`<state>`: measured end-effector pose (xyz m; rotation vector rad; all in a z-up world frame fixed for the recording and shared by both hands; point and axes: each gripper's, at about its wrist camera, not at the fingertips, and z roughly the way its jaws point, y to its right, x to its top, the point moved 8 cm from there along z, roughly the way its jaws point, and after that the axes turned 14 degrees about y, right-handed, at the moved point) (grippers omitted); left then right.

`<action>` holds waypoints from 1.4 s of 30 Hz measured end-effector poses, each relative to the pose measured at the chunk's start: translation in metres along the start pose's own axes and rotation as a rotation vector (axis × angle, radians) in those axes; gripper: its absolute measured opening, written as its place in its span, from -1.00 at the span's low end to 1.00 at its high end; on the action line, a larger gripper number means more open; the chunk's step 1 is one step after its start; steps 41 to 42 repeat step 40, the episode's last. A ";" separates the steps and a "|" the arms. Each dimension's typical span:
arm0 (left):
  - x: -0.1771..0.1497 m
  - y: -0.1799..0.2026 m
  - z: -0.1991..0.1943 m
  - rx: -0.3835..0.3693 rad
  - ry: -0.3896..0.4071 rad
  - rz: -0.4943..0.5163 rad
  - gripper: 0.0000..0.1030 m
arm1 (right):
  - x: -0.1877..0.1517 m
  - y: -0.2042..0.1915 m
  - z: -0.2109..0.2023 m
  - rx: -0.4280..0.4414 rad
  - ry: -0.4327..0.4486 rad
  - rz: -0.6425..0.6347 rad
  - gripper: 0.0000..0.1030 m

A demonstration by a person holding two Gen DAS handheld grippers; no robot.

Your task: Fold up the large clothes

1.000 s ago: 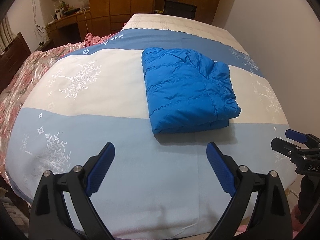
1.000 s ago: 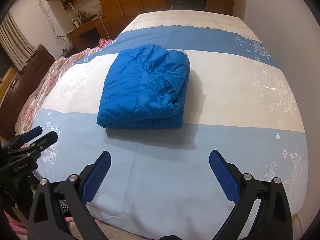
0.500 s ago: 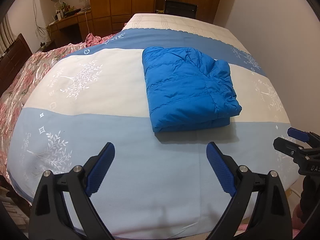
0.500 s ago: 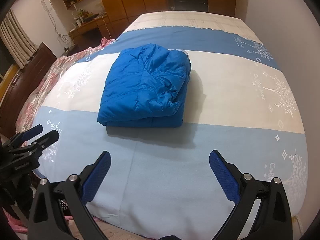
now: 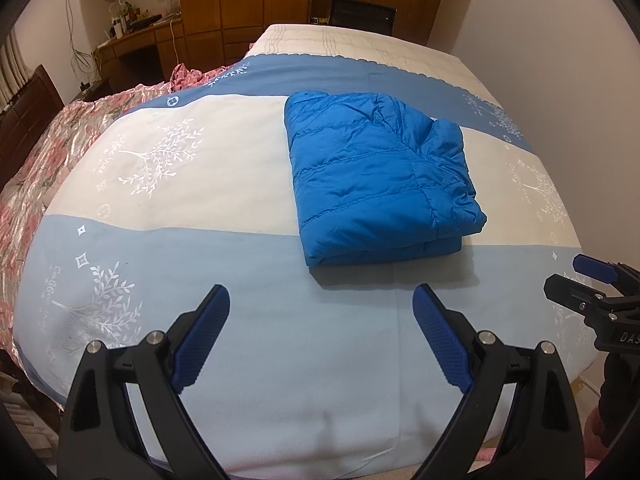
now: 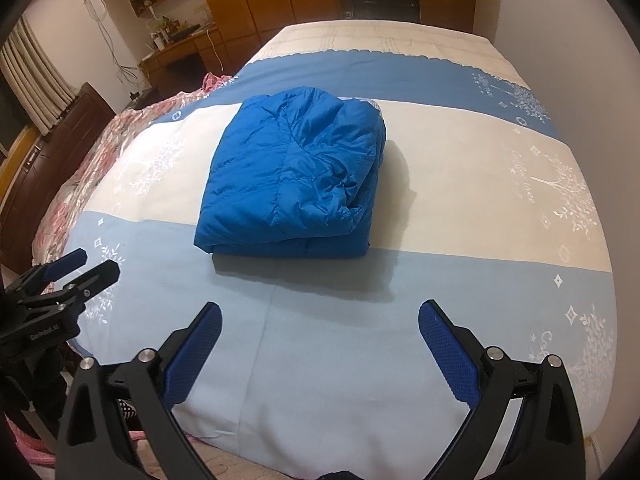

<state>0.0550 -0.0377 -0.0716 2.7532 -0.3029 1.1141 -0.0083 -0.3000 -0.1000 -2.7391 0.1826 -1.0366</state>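
Two tools hang spread wide and empty over the near edge of the bed: the left tool and the right tool, neither touching cloth. The right tool shows again at the right margin of the left wrist view, and the left one at the left margin of the right wrist view, so they sit side by side and well short of the garment.

Beyond them lies bare pale-blue bedspread, then the blue puffer jacket, folded into a thick, roughly square bundle across the seam between the blue and cream bands. The fold looks done.

The risk I see is in the bundle itself. Its right side shows a bunched, puffed flap instead of a flat edge, and slick padded fabric tends to spring back, so the top layer may creep open unaided. A further pinch at that corner could drag the stack apart. Farther off, a pink floral quilt crowds the bed's left side.
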 end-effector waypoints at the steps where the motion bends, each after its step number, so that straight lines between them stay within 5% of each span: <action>1: 0.000 0.000 0.001 0.000 -0.001 0.000 0.79 | 0.000 0.000 0.001 0.000 -0.001 0.000 0.92; 42: 0.002 0.000 0.006 -0.023 -0.019 -0.003 0.78 | 0.005 0.008 0.008 -0.003 -0.008 0.003 0.92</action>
